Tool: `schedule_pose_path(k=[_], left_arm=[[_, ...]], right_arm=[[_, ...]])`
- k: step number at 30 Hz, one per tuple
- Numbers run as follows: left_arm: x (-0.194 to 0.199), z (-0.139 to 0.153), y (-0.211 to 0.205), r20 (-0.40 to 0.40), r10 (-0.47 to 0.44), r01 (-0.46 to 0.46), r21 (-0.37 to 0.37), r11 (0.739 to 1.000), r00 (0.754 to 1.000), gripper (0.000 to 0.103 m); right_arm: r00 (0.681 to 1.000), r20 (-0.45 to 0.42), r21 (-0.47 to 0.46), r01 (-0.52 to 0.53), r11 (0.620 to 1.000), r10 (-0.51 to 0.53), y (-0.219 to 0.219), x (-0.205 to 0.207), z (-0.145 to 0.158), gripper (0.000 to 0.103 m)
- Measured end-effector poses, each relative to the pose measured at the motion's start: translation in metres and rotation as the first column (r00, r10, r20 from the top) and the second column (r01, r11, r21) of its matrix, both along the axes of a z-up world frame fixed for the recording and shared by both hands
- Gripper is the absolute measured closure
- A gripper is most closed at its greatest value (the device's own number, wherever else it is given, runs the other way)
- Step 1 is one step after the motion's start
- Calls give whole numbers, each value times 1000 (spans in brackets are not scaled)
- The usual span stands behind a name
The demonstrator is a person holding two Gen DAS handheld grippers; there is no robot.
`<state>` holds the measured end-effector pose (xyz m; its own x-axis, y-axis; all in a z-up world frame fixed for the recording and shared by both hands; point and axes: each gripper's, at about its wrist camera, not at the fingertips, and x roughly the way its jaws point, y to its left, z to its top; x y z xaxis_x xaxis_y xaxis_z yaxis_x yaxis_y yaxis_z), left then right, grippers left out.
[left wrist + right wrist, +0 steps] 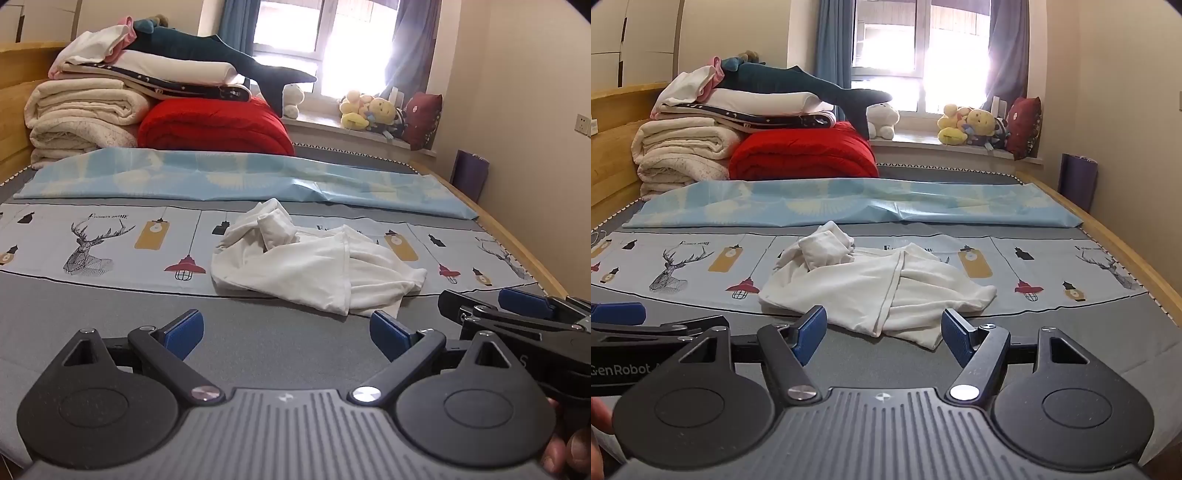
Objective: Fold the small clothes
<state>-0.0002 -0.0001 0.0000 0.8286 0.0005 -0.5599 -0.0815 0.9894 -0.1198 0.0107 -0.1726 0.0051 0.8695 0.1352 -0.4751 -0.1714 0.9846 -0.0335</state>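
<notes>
Fingers apart and empty on your left gripper (288,334) and right gripper (884,334); the crumpled white cotton garment (875,284) at frame centre looks light and limp, so pinch its near hem.

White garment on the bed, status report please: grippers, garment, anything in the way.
Left gripper open, empty. Right gripper open, empty, just short of the garment. Garment crumpled, unfolded, on the bed. Nothing in the way.
</notes>
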Motion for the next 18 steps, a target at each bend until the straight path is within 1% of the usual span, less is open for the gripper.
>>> schedule_pose_path(k=[16, 18], left_arm=[[-1, 1, -2, -2, -1, 1, -2, 1000, 1000, 5], [0, -2, 1, 2, -2, 2, 0, 1000, 1000, 5]], right_arm=[[1000, 0, 0, 0, 1000, 0, 0, 0, -1, 32], [1000, 0, -1, 1, 1000, -1, 0, 0, -1, 33]])
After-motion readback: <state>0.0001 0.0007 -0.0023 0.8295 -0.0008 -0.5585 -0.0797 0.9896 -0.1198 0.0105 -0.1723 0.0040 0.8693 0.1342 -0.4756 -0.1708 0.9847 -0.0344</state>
